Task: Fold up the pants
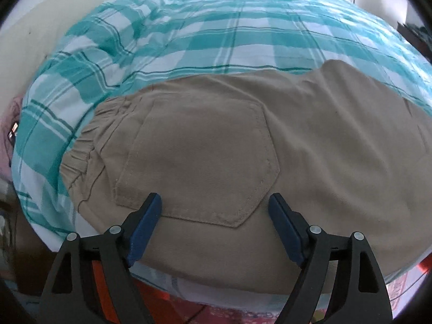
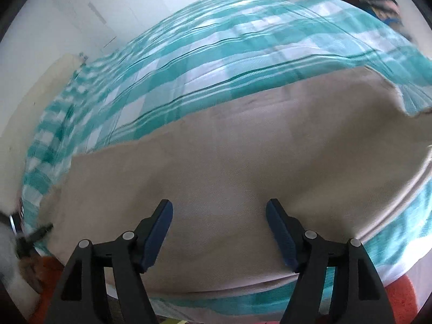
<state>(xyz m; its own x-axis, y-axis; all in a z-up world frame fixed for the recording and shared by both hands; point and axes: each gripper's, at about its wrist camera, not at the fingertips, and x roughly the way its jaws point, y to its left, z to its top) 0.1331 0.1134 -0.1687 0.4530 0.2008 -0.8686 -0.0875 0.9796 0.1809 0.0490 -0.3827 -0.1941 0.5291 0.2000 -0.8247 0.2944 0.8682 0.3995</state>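
Left gripper [image 1: 215, 202] is hovering with blue-padded jaws spread wide, nothing pinched, pads sitting just above the khaki cotton pants [image 1: 310, 140]. Right under the gap is lying the stitched hexagonal back pocket [image 1: 199, 162], and the gathered elastic waistband [image 1: 86, 145] is running off to its left. Right gripper [image 2: 219, 210] is also standing spread and empty, hanging over plain khaki leg fabric [image 2: 216, 162]. The pants are lying flat on the teal-and-white checked bedsheet [image 1: 189, 35], near the bed's close edge, long axis running left to right across both views. So the left hand is sitting nearer the waist end, the right nearer the leg end. Only the left view is showing pocket and waistband; only the right view is showing what's probably the hem [image 2: 405, 108] at far right, though blur makes that unsure.
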